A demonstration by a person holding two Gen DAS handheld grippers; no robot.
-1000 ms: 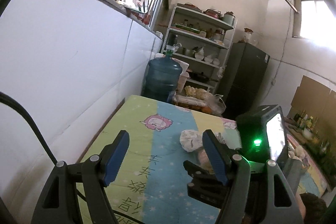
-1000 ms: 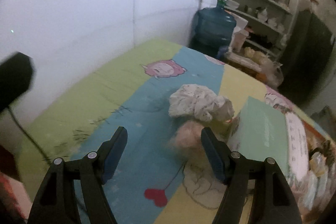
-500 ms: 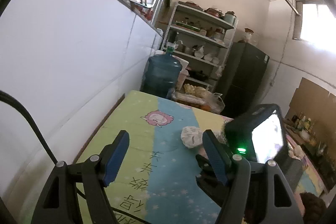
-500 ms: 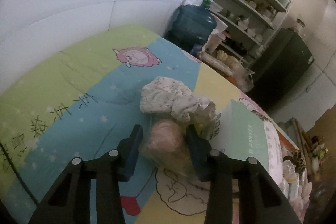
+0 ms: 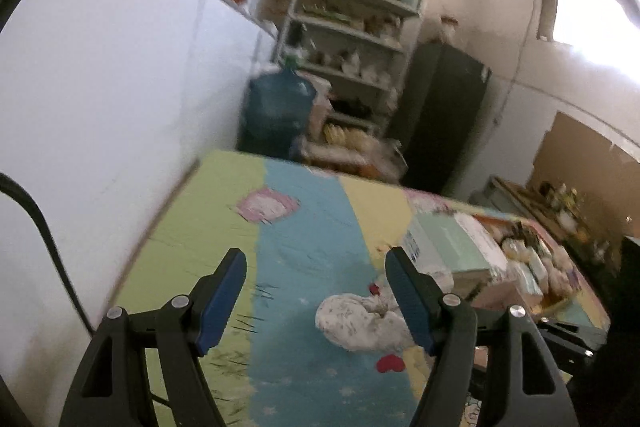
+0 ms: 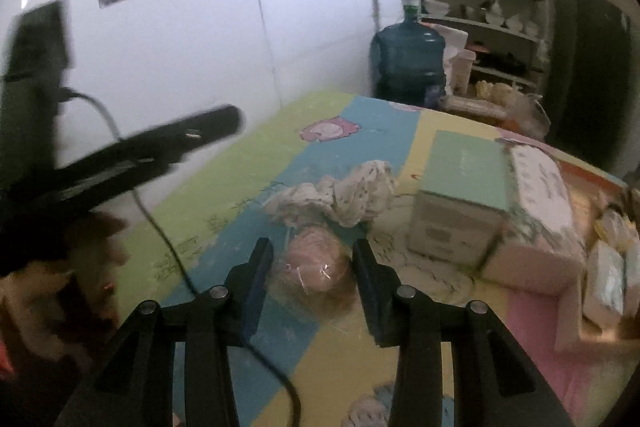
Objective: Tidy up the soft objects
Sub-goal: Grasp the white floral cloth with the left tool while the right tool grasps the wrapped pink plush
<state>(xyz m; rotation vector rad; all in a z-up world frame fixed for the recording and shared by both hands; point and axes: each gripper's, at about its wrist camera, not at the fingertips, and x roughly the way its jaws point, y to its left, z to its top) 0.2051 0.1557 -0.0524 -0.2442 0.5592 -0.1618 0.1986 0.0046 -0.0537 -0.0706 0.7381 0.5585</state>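
White tiled walls, shelving and a blue water jug [image 6: 408, 61] back our worktop's pastel cartoon mat [image 5: 312, 239]. Our right tool [image 6: 313, 267] has just closed on the pinkish fluffy bundle [image 6: 316, 273]. The crumpled white speckled cloth [image 6: 344, 195] at 12 o'clock awaits; our left tool [image 5: 316, 297] gapes empty.

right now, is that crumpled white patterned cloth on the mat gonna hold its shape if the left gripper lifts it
Probably not. The white patterned cloth lies bunched in loose folds, so it would likely droop and unfurl when lifted. It looks thin and light. With the left gripper open over it, a pinch on one fold might leave the rest trailing on the mat.
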